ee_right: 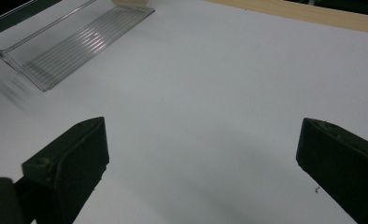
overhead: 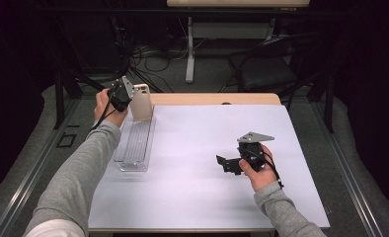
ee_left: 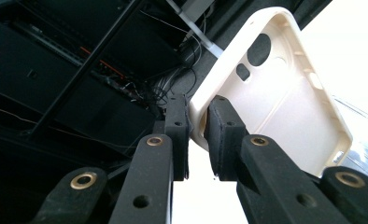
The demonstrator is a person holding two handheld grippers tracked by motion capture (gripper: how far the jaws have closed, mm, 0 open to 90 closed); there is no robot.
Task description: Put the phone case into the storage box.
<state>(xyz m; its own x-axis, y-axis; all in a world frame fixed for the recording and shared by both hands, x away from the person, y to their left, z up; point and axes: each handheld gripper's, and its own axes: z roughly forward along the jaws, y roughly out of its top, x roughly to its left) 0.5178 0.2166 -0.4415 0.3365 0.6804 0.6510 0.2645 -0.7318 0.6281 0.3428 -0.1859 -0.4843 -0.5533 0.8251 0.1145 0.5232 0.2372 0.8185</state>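
Left tongs (ee_left: pixel 198 135) pinching phone case (ee_left: pixel 275 102) edge

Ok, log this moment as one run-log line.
left gripper: shut on phone case edge, above clear tray | right gripper: open, empty, over white table

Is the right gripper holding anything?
No: in the right gripper view the right gripper stands wide open over the bare white table, with nothing between its jaws.
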